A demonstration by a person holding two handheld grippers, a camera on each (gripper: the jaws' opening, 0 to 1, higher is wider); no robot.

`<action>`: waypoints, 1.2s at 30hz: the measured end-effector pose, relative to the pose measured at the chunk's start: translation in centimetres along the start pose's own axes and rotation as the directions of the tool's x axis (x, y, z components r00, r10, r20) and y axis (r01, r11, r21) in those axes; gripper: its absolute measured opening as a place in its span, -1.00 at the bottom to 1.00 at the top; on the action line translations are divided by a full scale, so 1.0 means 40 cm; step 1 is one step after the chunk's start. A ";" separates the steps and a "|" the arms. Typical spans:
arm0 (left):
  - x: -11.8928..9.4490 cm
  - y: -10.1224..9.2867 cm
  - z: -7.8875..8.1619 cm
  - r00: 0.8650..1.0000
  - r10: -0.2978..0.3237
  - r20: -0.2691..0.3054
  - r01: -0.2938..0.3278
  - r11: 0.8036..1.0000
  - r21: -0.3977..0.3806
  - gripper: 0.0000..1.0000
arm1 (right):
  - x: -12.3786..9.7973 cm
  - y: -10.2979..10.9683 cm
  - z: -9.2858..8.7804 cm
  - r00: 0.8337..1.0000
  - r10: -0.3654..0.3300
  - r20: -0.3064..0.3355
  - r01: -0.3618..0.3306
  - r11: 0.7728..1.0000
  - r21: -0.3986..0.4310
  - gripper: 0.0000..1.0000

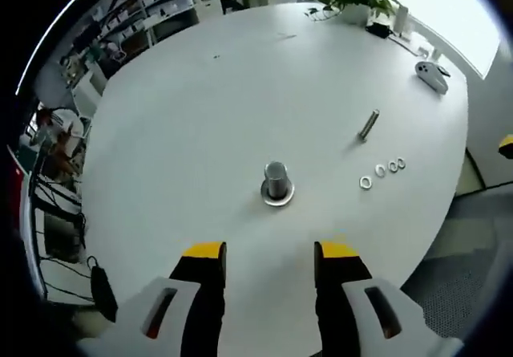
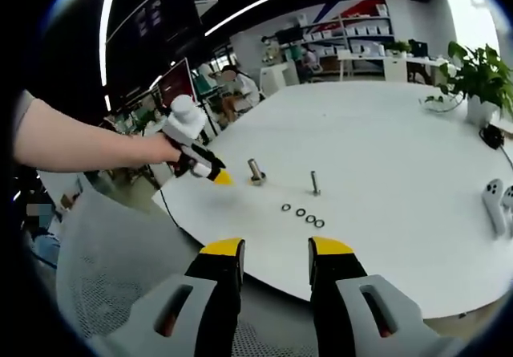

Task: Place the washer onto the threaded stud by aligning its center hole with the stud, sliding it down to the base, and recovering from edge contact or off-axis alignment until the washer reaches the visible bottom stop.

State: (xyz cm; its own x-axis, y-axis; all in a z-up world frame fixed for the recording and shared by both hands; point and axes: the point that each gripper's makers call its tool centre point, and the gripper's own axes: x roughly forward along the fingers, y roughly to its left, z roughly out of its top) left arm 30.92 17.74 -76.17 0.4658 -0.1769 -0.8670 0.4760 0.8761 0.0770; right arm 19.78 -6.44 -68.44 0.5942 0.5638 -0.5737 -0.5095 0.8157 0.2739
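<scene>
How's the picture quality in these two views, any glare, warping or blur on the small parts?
Left gripper view: window glare washes out the top right corner; the table edge bows from fisheye; the washers are small but distinct. Right gripper view: even light, ceiling strips curve, the washers read as tiny soft rings.

The table (image 1: 200,132) is plain white. On it the stud (image 1: 276,182), the bolt (image 1: 368,124) and the four washers (image 1: 381,170) are silver-grey metal. Both grippers, left (image 1: 268,254) and right (image 2: 275,250), are white and black with yellow tips. The plant (image 2: 479,75) is green.
</scene>
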 end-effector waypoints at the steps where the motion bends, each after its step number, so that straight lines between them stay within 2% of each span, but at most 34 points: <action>1: -0.015 0.002 -0.009 1.000 0.001 0.013 -0.001 0.999 -0.036 -0.11 | 0.000 0.001 -0.002 1.000 0.001 -0.004 -0.001 1.000 -0.001 -0.32; 3: -0.042 0.001 -0.021 0.999 -0.009 0.036 0.011 0.997 -0.072 -0.11 | 0.001 0.002 -0.002 1.000 0.004 -0.006 -0.004 1.000 -0.004 -0.32; 5: -0.067 0.007 -0.030 0.999 -0.002 0.049 0.005 0.997 -0.071 -0.10 | 0.003 0.004 -0.003 1.000 0.011 -0.009 -0.011 1.000 -0.008 -0.32; 11: -0.145 -0.009 -0.011 0.987 -0.023 0.159 0.042 0.993 -0.114 -0.04 | 0.001 0.004 -0.002 1.000 0.012 -0.005 -0.012 1.000 -0.005 -0.32; 15: -0.188 -0.022 -0.019 0.981 -0.039 0.190 0.059 0.993 -0.103 -0.04 | 0.000 0.003 -0.003 1.000 0.008 -0.006 -0.008 1.000 -0.006 -0.32; 19: -0.241 -0.032 -0.020 0.962 -0.059 0.267 0.095 0.987 -0.126 -0.01 | -0.001 -0.001 -0.003 1.000 -0.001 -0.007 0.001 1.000 -0.003 -0.32; 23: -0.284 -0.041 -0.040 0.949 -0.062 0.310 0.114 0.981 -0.154 0.01 | -0.001 -0.005 -0.006 1.000 -0.011 -0.012 0.011 1.000 -0.005 -0.31; 27: -0.318 -0.058 -0.067 0.939 -0.064 0.338 0.133 0.974 -0.185 0.03 | -0.002 -0.006 -0.004 1.000 -0.014 -0.008 0.014 1.000 0.003 -0.30; 32: -0.345 -0.071 -0.090 0.938 -0.067 0.339 0.124 0.981 -0.150 0.03 | -0.004 -0.006 0.003 1.000 -0.016 0.009 0.016 1.000 0.005 -0.28; 36: -0.351 -0.075 -0.100 0.931 -0.080 0.357 0.138 0.981 -0.140 -0.01 | -0.004 -0.016 -0.005 0.999 -0.038 -0.007 0.038 0.999 0.010 -0.27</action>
State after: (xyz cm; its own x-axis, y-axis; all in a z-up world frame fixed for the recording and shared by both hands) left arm 19.98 19.40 -66.21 0.6620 -0.3947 -0.6372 0.4268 0.8973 -0.1125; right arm 19.91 -7.07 -68.68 0.6086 0.5316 -0.5890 -0.4804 0.8377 0.2597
